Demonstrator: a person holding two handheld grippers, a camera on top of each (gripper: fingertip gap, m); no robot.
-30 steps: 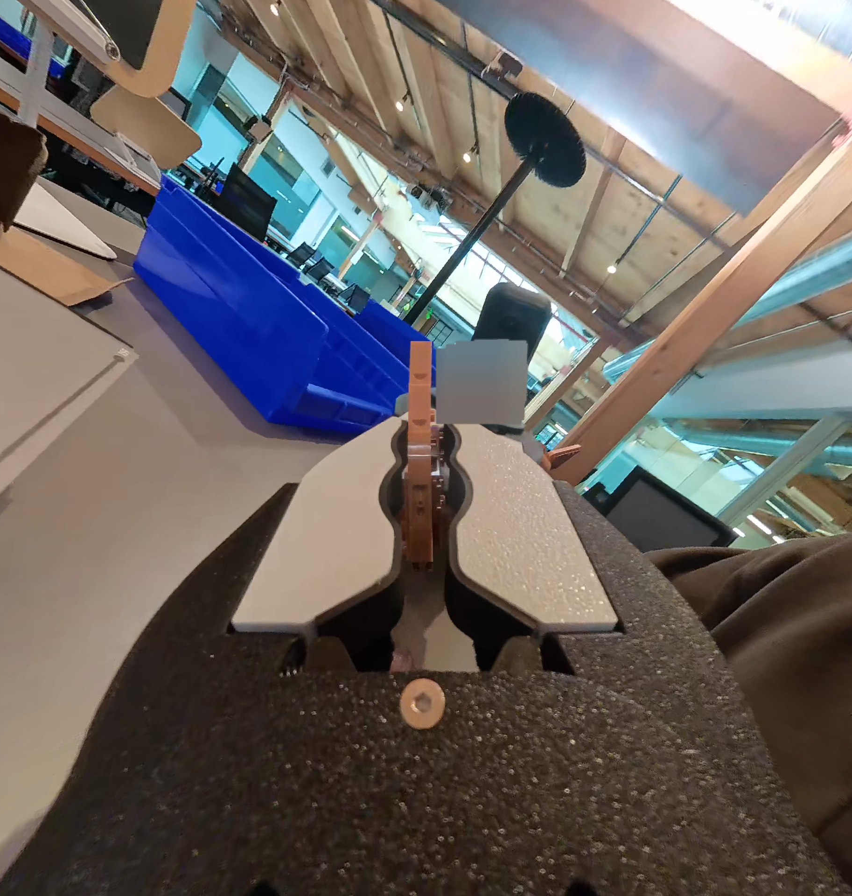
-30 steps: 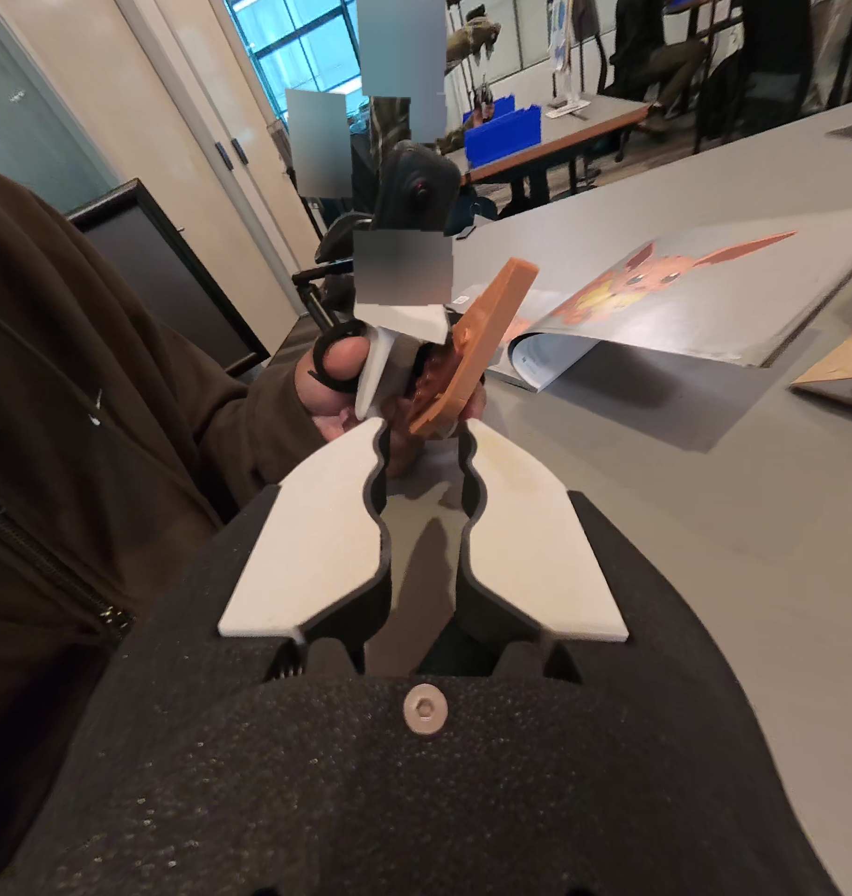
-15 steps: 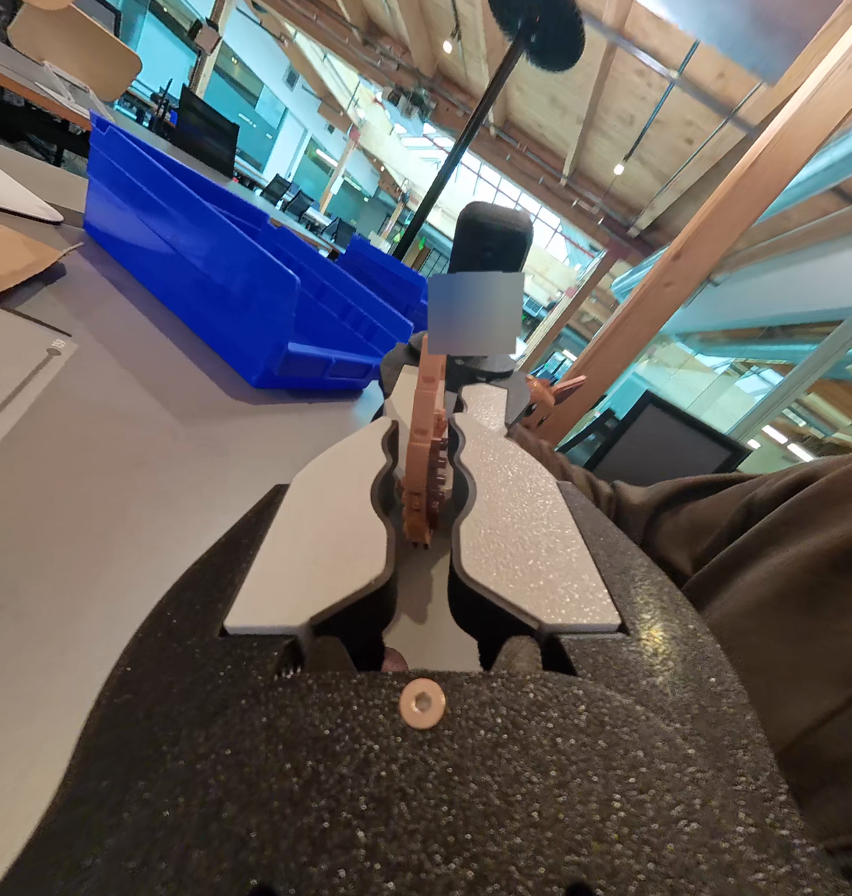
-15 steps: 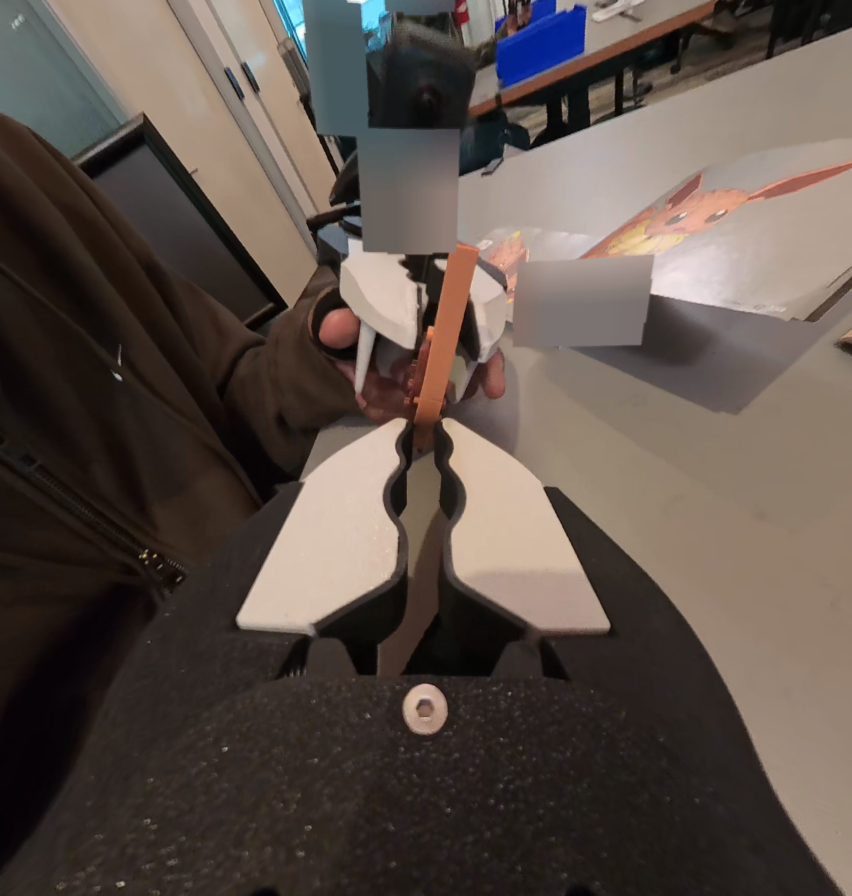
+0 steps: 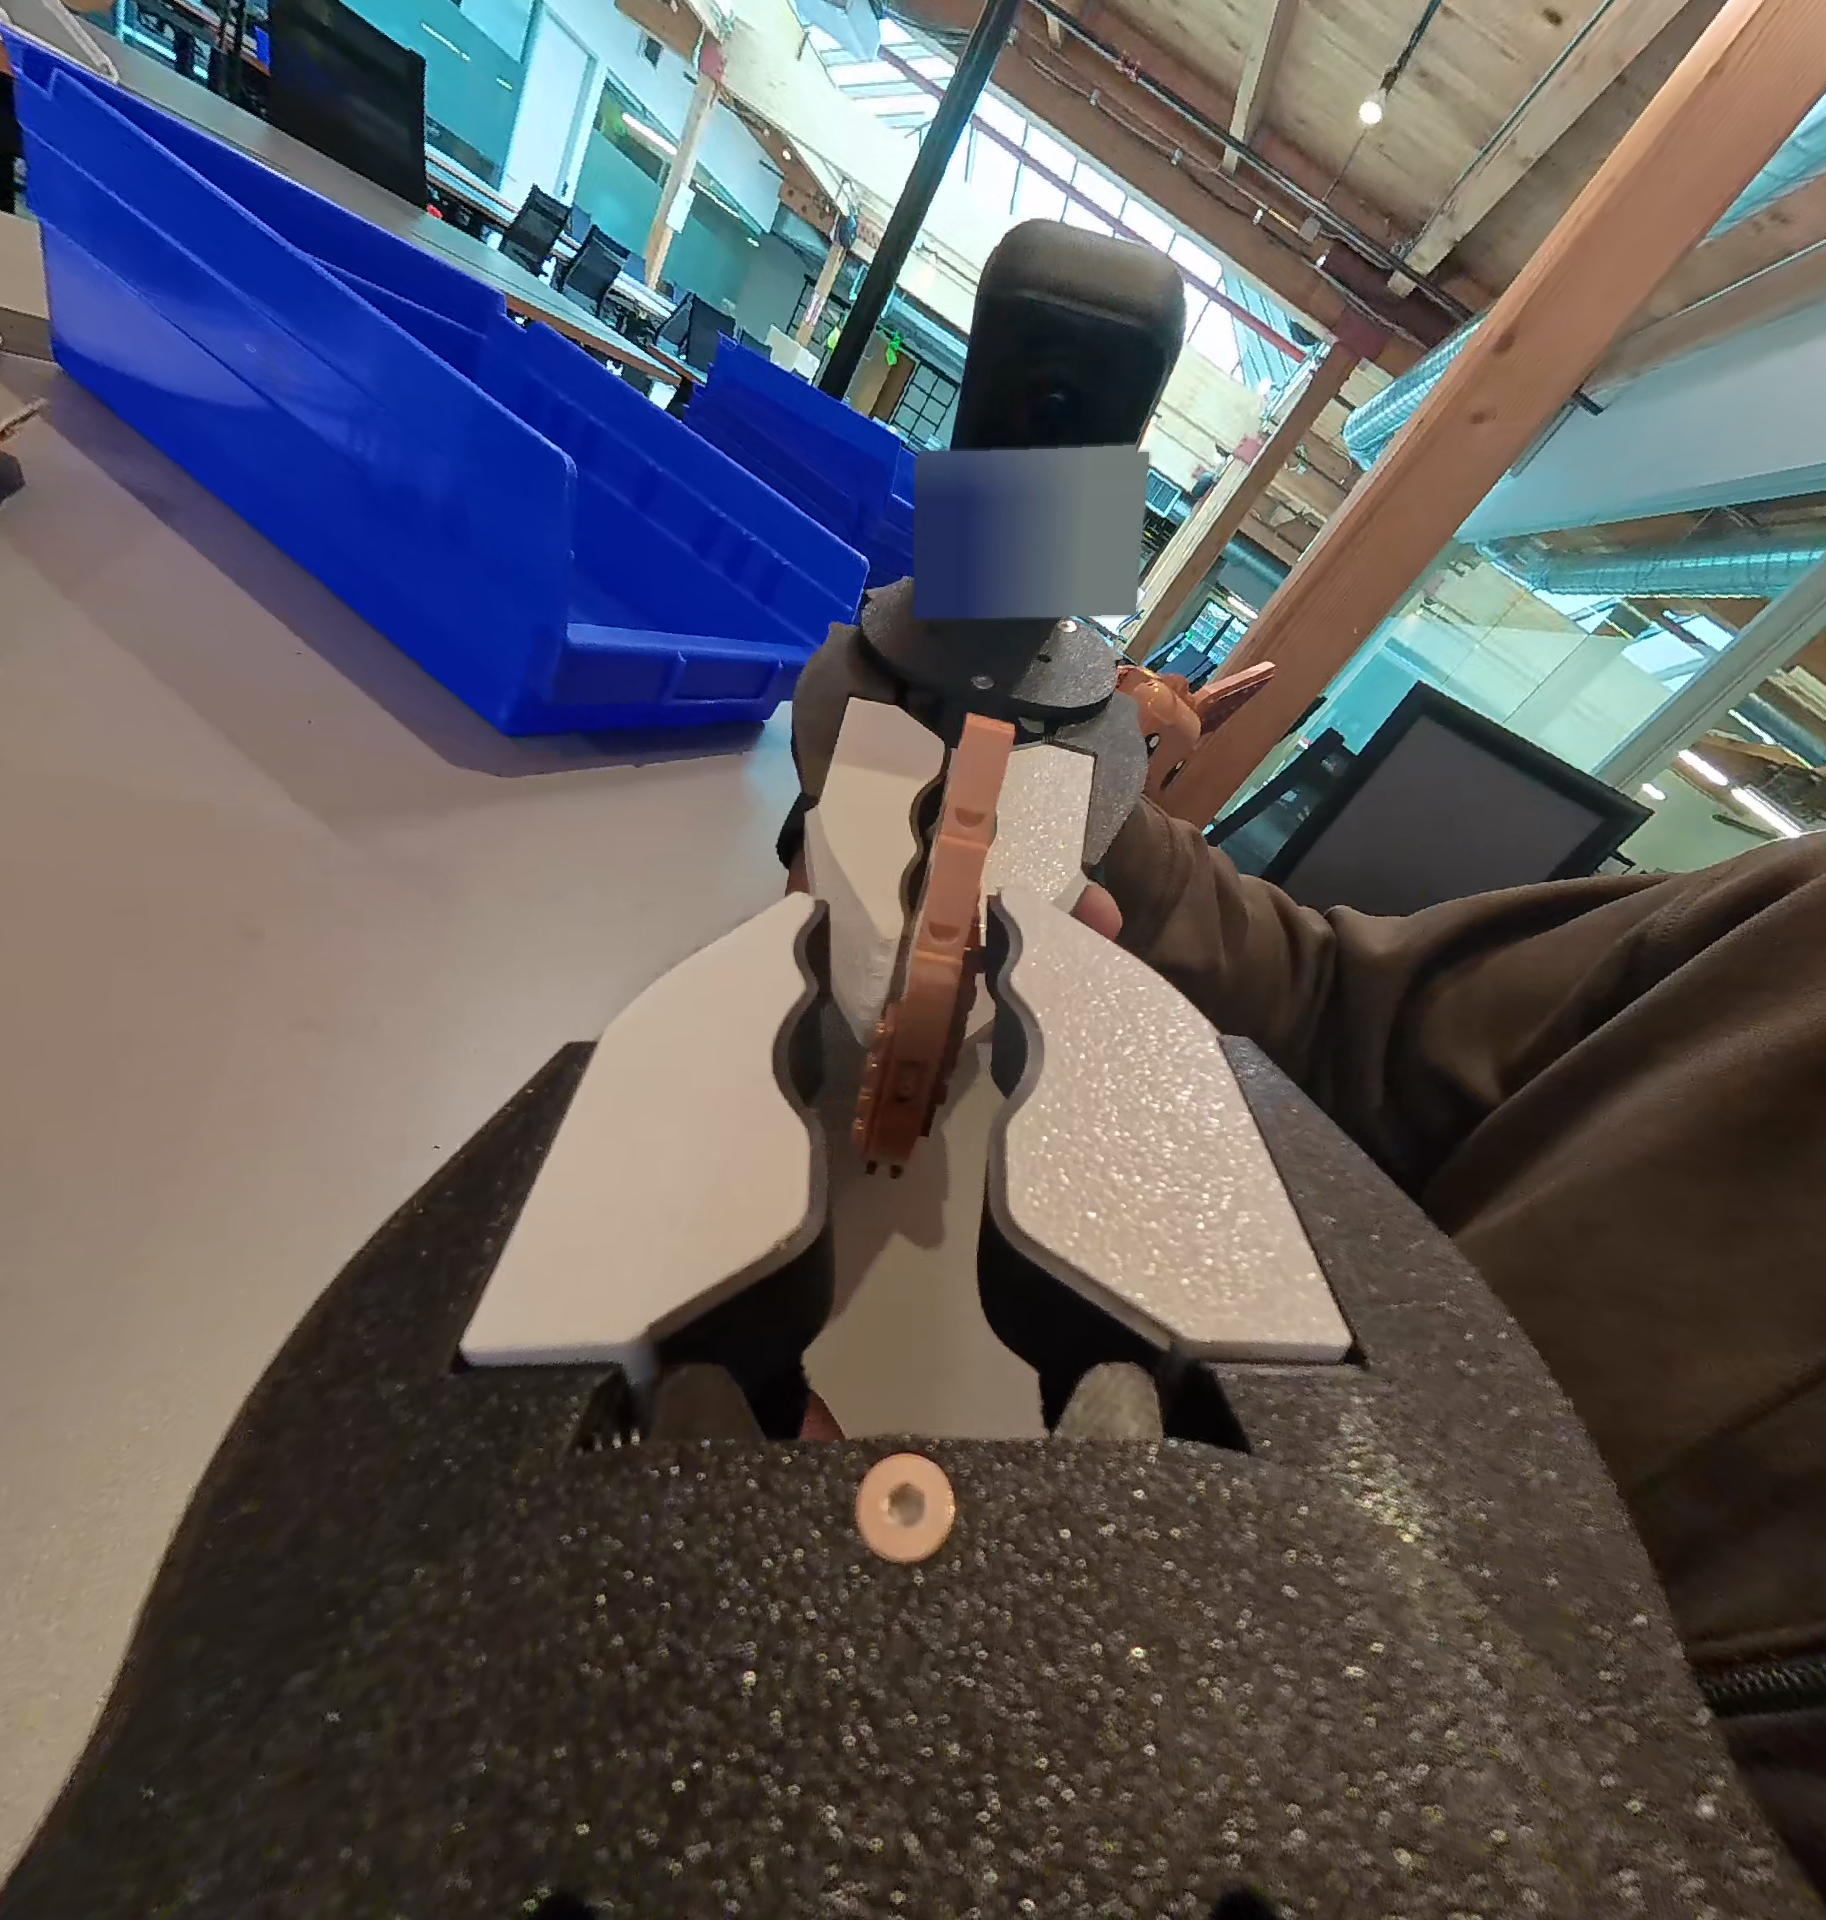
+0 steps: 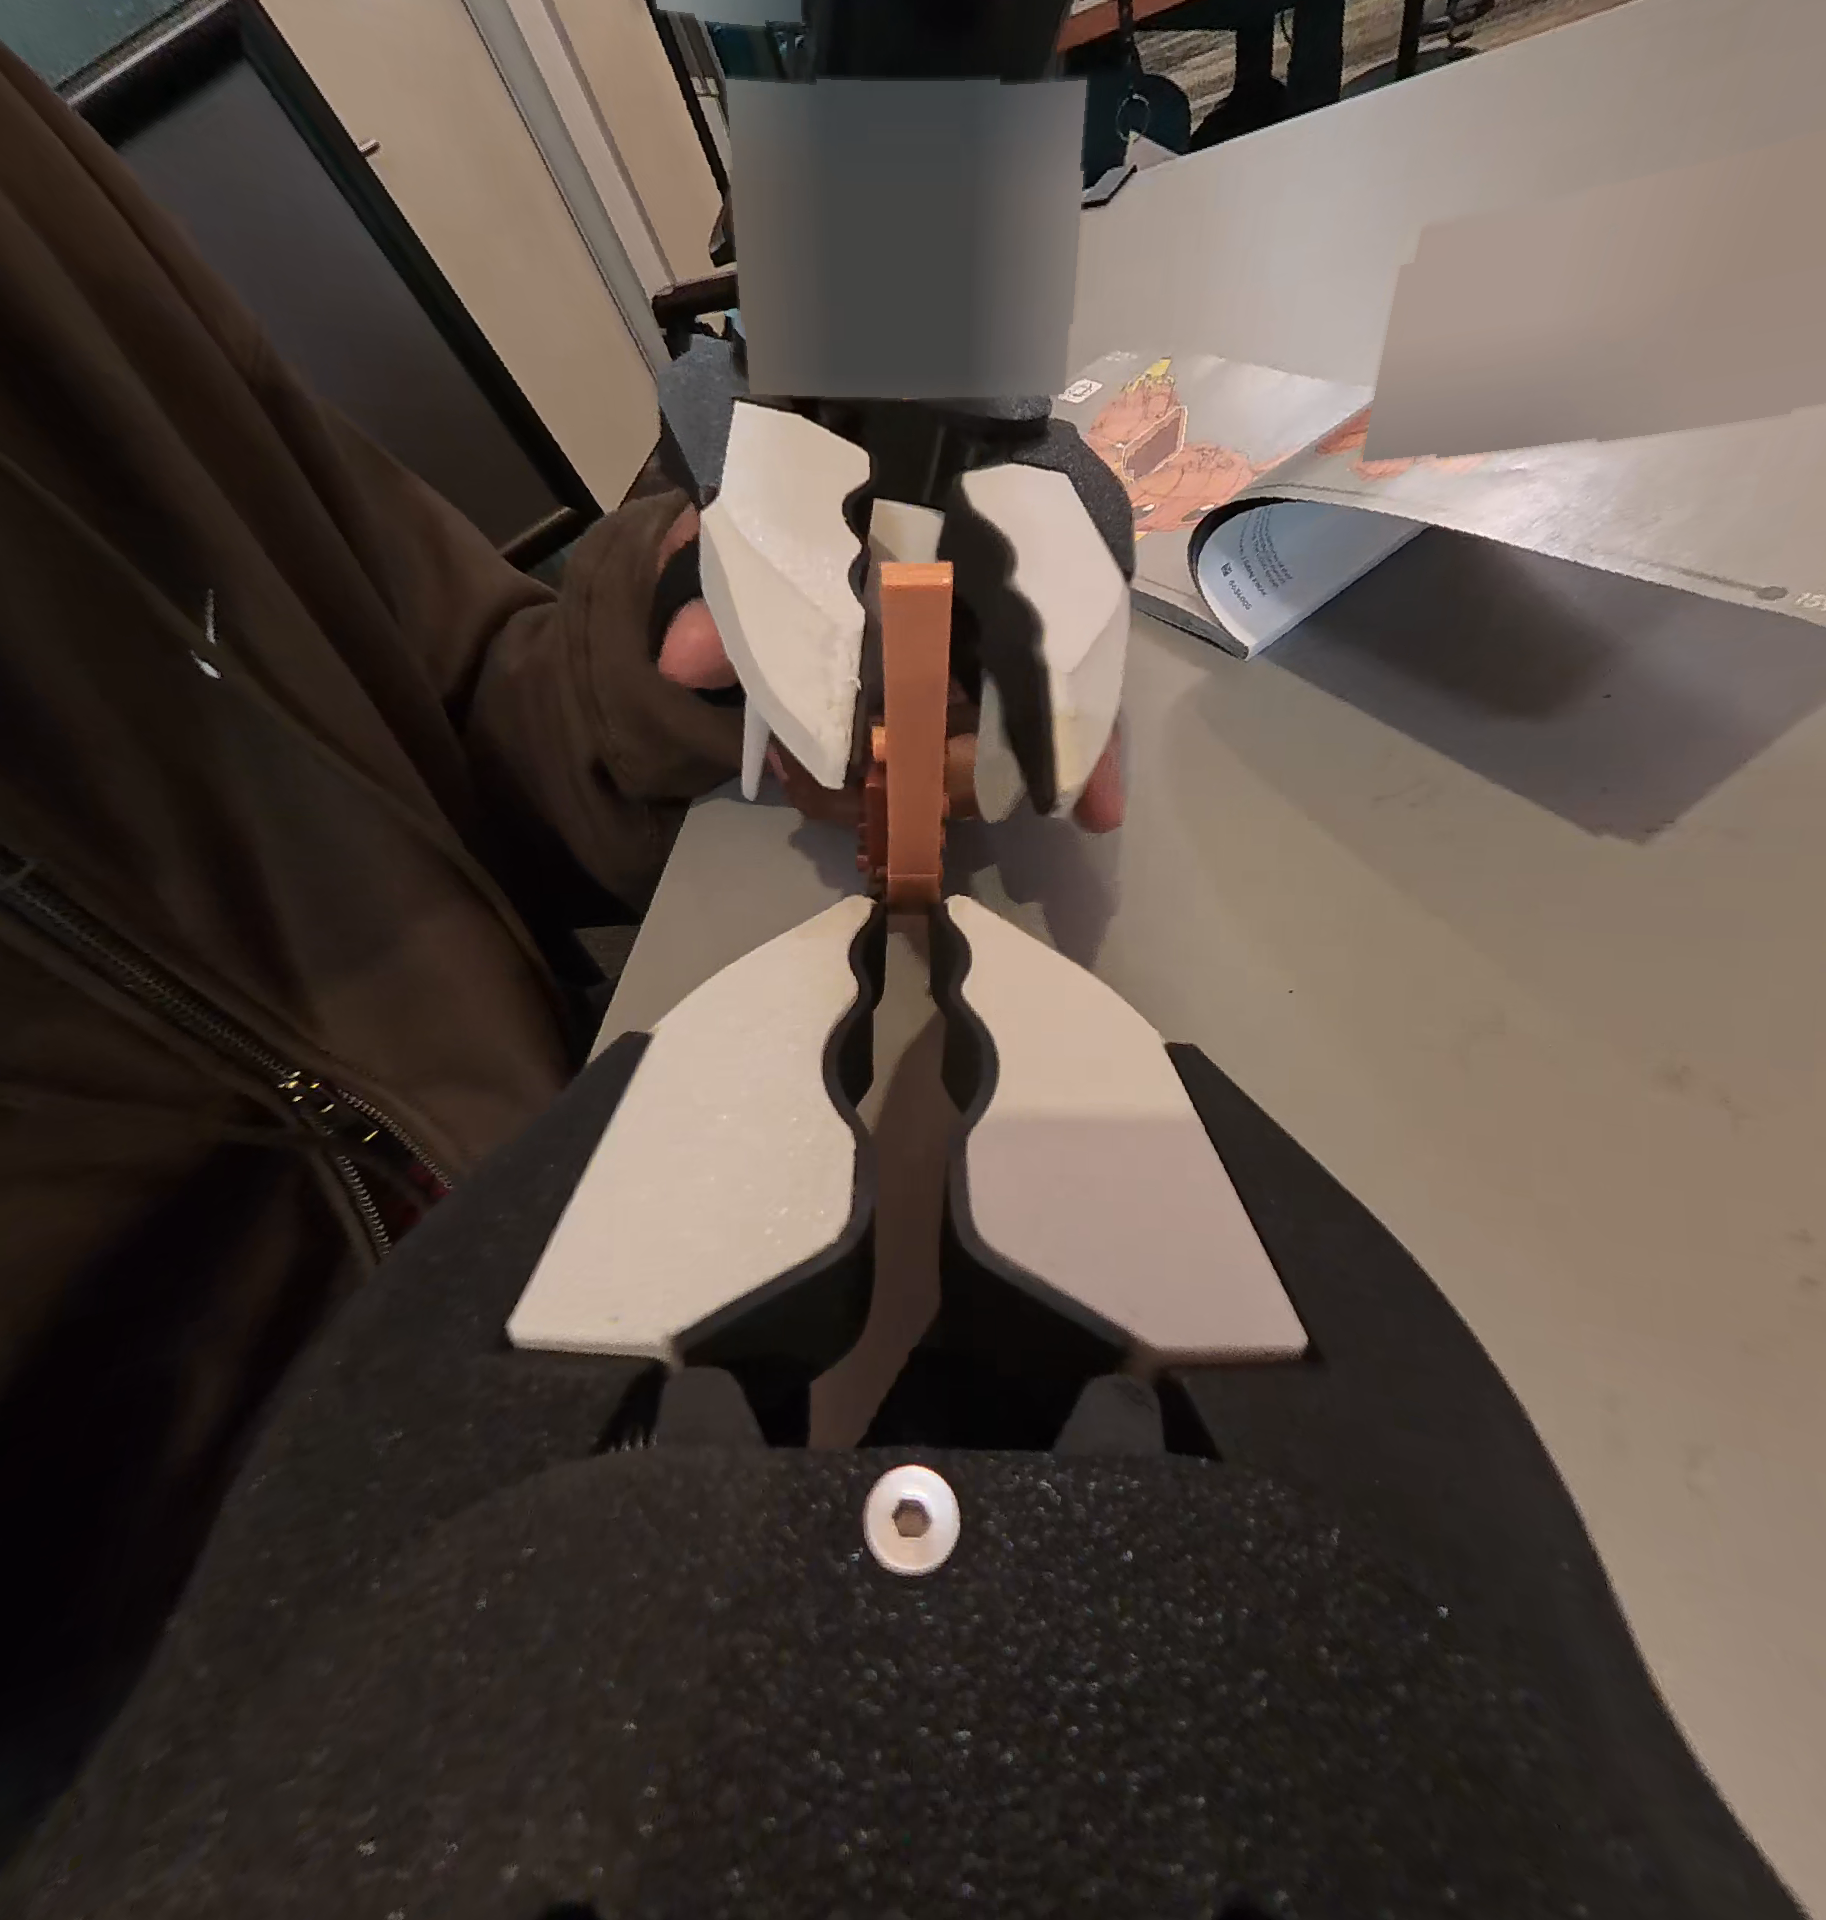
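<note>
Your right tongs [image 6: 904, 909] have closed and now pinch the end of the orange toy piece [image 6: 914, 727]. Your left tongs [image 5: 904, 935] have spread apart around it above the bench [image 6: 1408, 1039], releasing their grip.
</note>
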